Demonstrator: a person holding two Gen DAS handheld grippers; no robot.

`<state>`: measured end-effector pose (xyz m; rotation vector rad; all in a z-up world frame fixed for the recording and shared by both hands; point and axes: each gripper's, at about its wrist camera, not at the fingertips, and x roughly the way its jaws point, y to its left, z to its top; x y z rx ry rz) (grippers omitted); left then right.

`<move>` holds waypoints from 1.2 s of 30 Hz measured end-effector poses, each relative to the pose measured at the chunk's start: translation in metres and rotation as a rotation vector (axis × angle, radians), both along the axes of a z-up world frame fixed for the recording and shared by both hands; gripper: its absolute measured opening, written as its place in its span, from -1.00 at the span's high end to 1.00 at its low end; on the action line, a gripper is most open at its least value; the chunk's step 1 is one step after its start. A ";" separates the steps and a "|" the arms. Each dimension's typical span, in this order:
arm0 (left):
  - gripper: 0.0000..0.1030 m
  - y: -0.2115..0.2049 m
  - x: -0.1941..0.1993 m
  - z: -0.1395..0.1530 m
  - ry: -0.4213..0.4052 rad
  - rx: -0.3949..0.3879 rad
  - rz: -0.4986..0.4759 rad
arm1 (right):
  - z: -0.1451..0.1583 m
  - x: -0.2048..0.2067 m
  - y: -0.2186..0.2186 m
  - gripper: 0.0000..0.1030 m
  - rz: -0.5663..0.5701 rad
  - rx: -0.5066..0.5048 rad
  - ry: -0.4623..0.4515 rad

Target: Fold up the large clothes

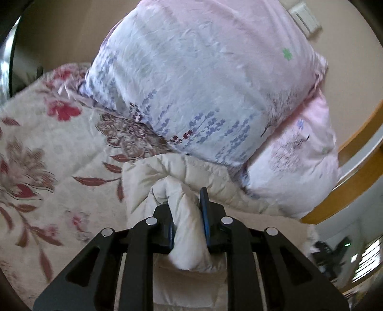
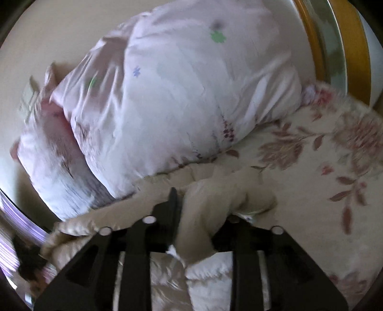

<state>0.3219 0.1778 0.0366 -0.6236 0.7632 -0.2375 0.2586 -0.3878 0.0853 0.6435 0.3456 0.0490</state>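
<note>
A cream quilted padded garment (image 1: 191, 177) lies bunched on a flowered bedspread (image 1: 47, 153). My left gripper (image 1: 188, 215) is shut on a thick fold of it, the fabric squeezed between the blue pads (image 1: 204, 215). In the right wrist view, my right gripper (image 2: 198, 210) is shut on another bunch of the same cream garment (image 2: 215, 198); its right finger is hidden under the cloth. Both grippers hold the cloth just in front of the pillows.
Two stacked pink-and-white flowered pillows (image 1: 203, 83) stand right behind the garment and show in the right wrist view (image 2: 179, 95). A wooden bed frame (image 1: 359, 153) curves at the right. The flowered bedspread (image 2: 323, 167) stretches to the side. A wall switch (image 1: 304, 18) is above.
</note>
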 end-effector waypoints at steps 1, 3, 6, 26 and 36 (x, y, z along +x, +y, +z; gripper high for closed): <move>0.57 0.002 0.002 0.000 0.001 -0.027 0.001 | 0.002 0.005 -0.004 0.19 0.010 0.033 -0.009; 0.39 0.009 0.007 0.002 0.005 -0.098 0.015 | 0.007 0.011 -0.011 0.00 0.015 0.089 -0.036; 0.28 0.019 0.009 0.004 -0.002 -0.182 0.040 | 0.017 0.012 -0.020 -0.08 -0.010 0.121 -0.068; -0.10 -0.017 -0.018 -0.001 0.015 0.290 -0.039 | -0.013 0.010 -0.026 0.32 -0.004 -0.126 0.183; -0.13 -0.034 0.000 -0.028 0.100 0.390 0.006 | -0.022 0.020 -0.017 0.81 -0.120 -0.196 0.190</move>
